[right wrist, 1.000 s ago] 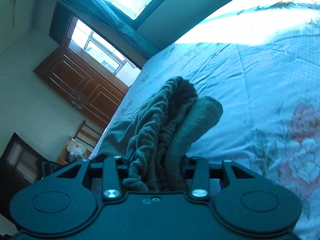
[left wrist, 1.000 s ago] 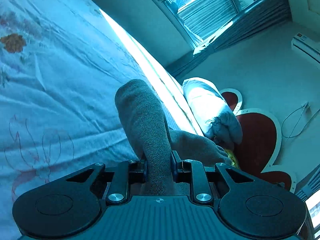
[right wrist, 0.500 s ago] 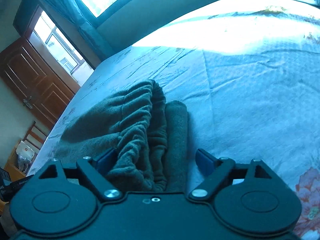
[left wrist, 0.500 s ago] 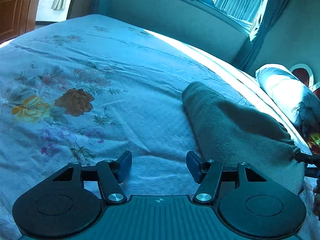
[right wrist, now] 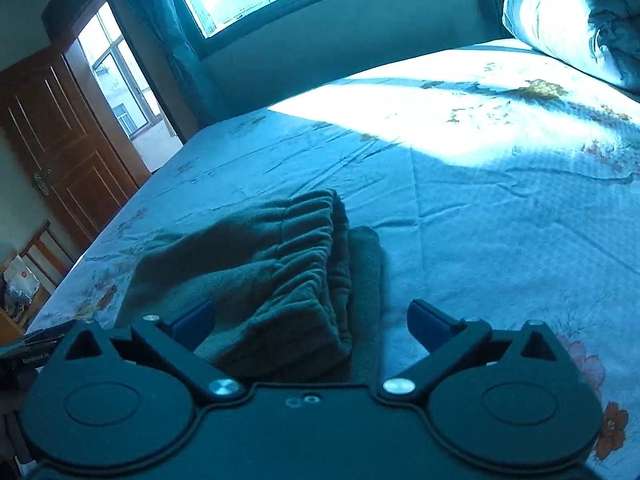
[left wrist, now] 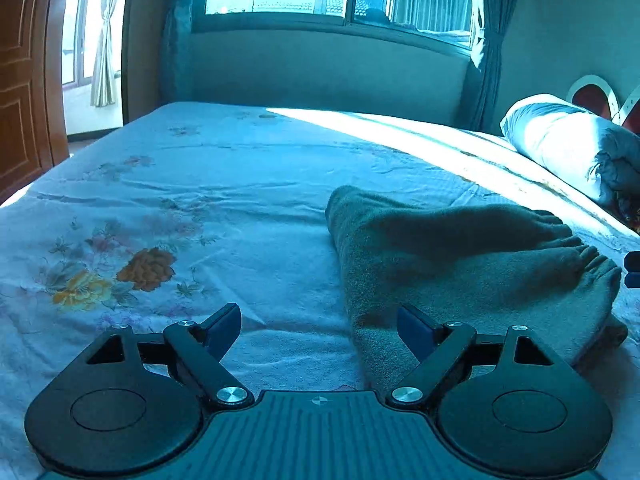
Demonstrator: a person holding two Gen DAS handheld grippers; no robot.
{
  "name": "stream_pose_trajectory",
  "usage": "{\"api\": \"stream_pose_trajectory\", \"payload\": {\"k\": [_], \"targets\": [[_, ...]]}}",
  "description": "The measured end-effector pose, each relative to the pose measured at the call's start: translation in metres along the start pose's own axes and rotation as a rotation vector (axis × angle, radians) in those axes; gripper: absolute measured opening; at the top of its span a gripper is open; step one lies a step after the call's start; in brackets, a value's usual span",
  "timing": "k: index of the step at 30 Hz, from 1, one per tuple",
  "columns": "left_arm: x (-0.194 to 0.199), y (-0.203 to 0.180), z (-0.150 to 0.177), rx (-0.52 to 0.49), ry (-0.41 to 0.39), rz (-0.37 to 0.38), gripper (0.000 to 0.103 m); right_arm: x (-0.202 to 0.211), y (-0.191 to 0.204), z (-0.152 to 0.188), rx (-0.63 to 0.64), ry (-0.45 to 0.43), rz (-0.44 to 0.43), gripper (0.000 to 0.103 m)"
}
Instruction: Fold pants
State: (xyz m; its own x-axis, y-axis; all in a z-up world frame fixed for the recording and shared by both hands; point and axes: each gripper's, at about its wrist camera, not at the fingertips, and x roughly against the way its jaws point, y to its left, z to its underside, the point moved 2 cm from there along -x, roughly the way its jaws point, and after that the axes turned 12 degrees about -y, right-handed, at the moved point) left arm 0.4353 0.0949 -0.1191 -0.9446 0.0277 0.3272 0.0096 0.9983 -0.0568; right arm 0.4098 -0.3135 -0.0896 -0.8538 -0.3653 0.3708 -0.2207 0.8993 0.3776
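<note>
Pants (left wrist: 460,264): folded bundle on the bed (left wrist: 200,200), near right, waistband rightward.
Left gripper (left wrist: 320,330): fingers spread, empty, beside the fold edge.
Right gripper (right wrist: 310,320): spread over the waistband, probably not touching.

pants near edge: in my left wrist view the left gripper (left wrist: 320,330) body covers the closest part of the pants (left wrist: 460,264).
pants waistband end: in my right wrist view it runs under the right gripper (right wrist: 310,320).
pillow (left wrist: 568,148): cut off by the right edge.
dark object (left wrist: 632,270) at the right edge: I cannot tell what it is.
label (right wrist: 36,359) lower left: too blurred to read.
</note>
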Motion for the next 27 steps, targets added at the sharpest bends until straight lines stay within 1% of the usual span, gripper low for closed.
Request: {"api": "stream_pose_trajectory", "payload": {"k": [1,2,3,4,6,9,11,17,20,23,27], "targets": [[0.014,-0.001,-0.004,-0.007,-0.017,-0.009,0.09,0.016,0.003,-0.002,0.003,-0.034,-0.009,0.097],[0.032,-0.002,-0.007,-0.01,-0.043,-0.017,0.103,0.027,0.006,-0.004,0.004,-0.067,0.001,0.097],[0.046,-0.003,-0.009,-0.009,-0.066,-0.025,0.103,0.05,0.009,-0.004,-0.002,-0.141,0.02,0.097],[0.063,-0.005,-0.01,-0.009,-0.08,-0.024,0.103,0.063,0.013,-0.003,0.007,-0.167,0.028,0.097],[0.092,-0.007,-0.01,0.004,-0.094,-0.029,0.103,0.081,0.021,-0.002,0.028,-0.157,0.051,0.097],[0.13,-0.014,-0.004,0.025,-0.102,-0.042,0.103,0.117,0.04,0.005,0.059,-0.171,0.046,0.097],[0.155,-0.021,0.004,0.028,-0.112,-0.061,0.103,0.138,0.055,0.012,0.079,-0.17,0.066,0.097],[0.22,-0.043,0.017,0.054,-0.102,-0.036,0.103,0.192,0.091,0.037,0.123,-0.167,0.095,0.097],[0.257,-0.053,0.019,0.055,-0.115,-0.051,0.103,0.216,0.104,0.046,0.142,-0.177,0.091,0.097],[0.289,-0.06,0.019,0.08,-0.144,-0.029,0.103,0.237,0.116,0.054,0.169,-0.188,0.094,0.097],[0.321,-0.076,0.015,0.07,-0.155,-0.017,0.103,0.261,0.132,0.063,0.188,-0.199,0.08,0.097]]}}
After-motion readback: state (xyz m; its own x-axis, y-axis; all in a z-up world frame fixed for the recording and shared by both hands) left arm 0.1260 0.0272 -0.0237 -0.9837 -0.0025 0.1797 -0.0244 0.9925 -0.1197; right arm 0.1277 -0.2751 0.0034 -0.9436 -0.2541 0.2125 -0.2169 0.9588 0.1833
